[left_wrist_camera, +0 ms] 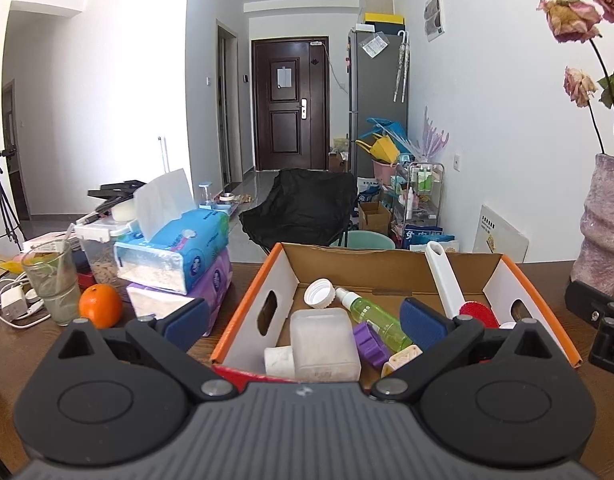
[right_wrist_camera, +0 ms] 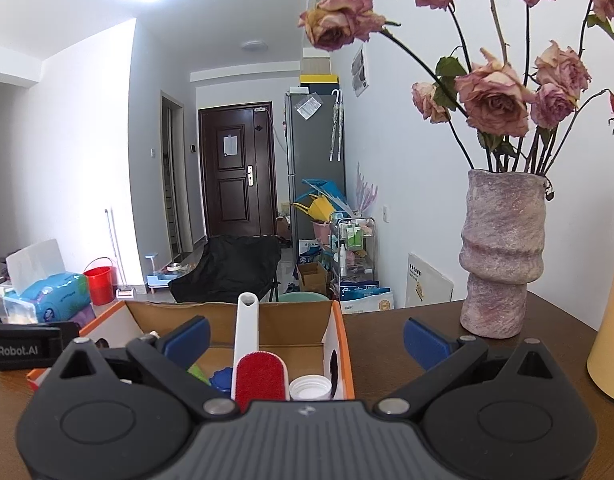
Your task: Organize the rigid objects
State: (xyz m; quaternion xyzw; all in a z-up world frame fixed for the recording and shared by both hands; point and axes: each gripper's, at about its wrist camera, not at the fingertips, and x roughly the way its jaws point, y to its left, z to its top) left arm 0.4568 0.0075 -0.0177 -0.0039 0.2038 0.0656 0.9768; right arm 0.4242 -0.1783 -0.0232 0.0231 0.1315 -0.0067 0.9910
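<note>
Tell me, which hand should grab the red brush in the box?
Probably the right gripper. The red brush sits directly between its open jaws, while the left gripper faces the clear container instead.

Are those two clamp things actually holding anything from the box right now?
No. Both are open and empty: the left hand-held gripper hovers over the cardboard box, and the right hand-held gripper holds nothing either.
</note>
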